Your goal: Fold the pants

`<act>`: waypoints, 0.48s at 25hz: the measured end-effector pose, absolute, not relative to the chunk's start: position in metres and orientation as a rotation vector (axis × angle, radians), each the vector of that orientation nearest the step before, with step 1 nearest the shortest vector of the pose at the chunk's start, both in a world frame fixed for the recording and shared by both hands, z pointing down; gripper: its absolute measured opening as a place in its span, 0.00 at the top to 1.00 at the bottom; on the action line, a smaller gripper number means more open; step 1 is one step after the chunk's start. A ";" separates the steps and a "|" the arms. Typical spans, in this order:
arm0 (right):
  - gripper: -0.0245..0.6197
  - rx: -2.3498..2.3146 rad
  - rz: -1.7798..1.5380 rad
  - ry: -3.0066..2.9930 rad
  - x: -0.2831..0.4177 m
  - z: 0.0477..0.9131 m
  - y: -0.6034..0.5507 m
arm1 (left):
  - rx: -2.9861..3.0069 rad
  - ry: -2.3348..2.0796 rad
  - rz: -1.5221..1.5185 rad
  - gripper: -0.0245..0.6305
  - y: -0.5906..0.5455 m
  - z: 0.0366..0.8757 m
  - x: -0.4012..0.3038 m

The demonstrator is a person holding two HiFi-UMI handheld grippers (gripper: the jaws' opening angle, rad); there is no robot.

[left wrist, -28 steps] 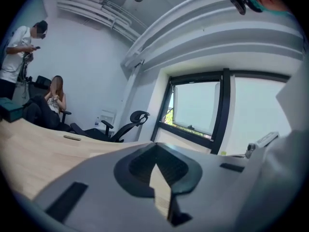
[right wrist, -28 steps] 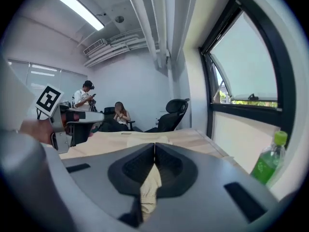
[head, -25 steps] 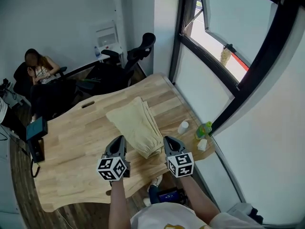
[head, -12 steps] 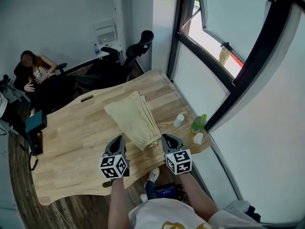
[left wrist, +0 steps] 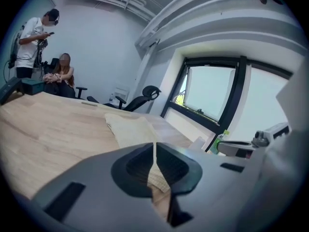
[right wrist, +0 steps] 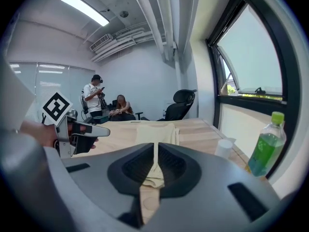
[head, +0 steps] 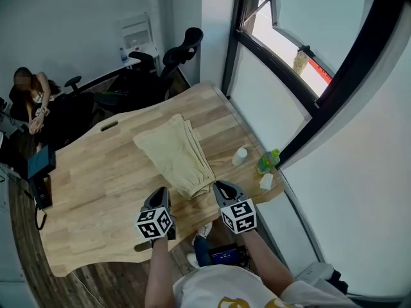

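Pants [head: 174, 154]: beige, flat on the wooden desk [head: 96, 191] as one long narrow strip with the legs stacked one on the other. They run from near the front edge toward the far side on a slight slant. Their near end is bunched and sits close to the desk's front edge. Left hand-held gripper [head: 159, 196]: I read the jaws pressed together with only a hairline slit between them and nothing in the grip. It hangs over the front edge just left of the pants' near end, nose tipped a little downward. Right hand-held gripper [head: 222, 187]: same reading, jaws together and empty, just right of that same end. In both gripper views the cloth lies ahead of the closed tips, and as far as I can make out neither tip is on it. On the window side of the desk, right of the pants, a small white cup [head: 239, 155] stands near a green bottle [head: 268, 161], both upright and apart from the cloth. Beyond the far edge is a black office chair [head: 180, 50]. A seated person [head: 29, 98] is at far left, and the left gripper view shows a standing person [left wrist: 31, 37] beside them.
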State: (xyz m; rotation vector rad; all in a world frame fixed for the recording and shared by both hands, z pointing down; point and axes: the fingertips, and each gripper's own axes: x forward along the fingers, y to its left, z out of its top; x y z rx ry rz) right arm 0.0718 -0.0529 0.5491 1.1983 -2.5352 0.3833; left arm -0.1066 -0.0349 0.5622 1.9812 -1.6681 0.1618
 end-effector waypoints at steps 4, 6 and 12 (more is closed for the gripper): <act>0.95 1.155 0.384 -2.513 0.068 0.567 -0.055 | 1.959 -1.599 0.222 0.95 -0.035 0.587 -0.096; 0.95 1.123 0.398 -2.514 0.066 0.576 -0.055 | 1.941 -1.558 0.257 0.95 -0.033 0.601 -0.090; 0.79 0.970 0.411 -2.515 0.053 0.603 -0.051 | 1.864 -1.429 0.309 0.80 -0.031 0.633 -0.072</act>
